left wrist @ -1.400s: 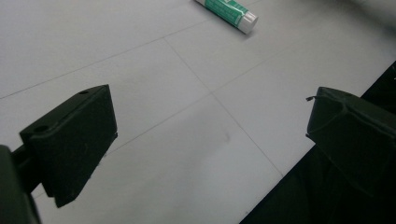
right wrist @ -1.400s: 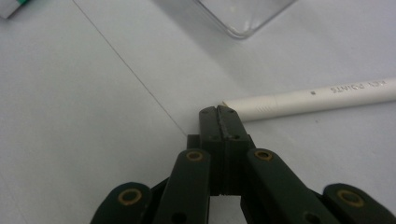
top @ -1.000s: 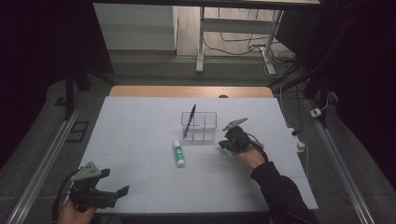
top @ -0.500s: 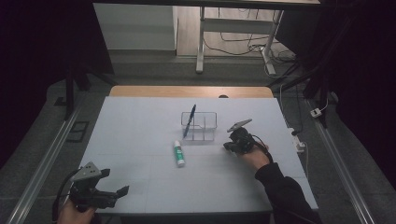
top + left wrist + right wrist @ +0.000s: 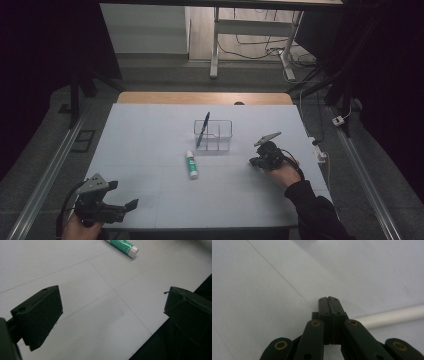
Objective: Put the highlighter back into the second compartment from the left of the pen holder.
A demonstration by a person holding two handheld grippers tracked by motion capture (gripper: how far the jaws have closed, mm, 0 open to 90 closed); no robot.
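Note:
A clear plastic organizer (image 5: 219, 135) stands mid-table with a blue pen (image 5: 202, 128) leaning in its left compartment. A green-and-white glue stick (image 5: 191, 165) lies flat in front of it, and its capped end (image 5: 123, 245) lies beyond my left jaws. My left gripper (image 5: 124, 197) (image 5: 112, 297) rests at the table's near left corner, open wide with nothing between the jaws. My right gripper (image 5: 254, 161) (image 5: 329, 298) sits right of the organizer, low over the table, shut on nothing. A white rod-like thing (image 5: 392, 316) lies just past its tip.
The white table (image 5: 150, 130) has a wooden strip (image 5: 200, 98) along its far edge. A cable and plug (image 5: 340, 120) lie off the right side. Metal rails (image 5: 55, 165) run along both sides, and the table's near edge (image 5: 160, 325) is by my left jaw.
My right gripper has slid to the right and slightly nearer, away from the organizer, staying shut. The left gripper, glue stick and pen have not moved.

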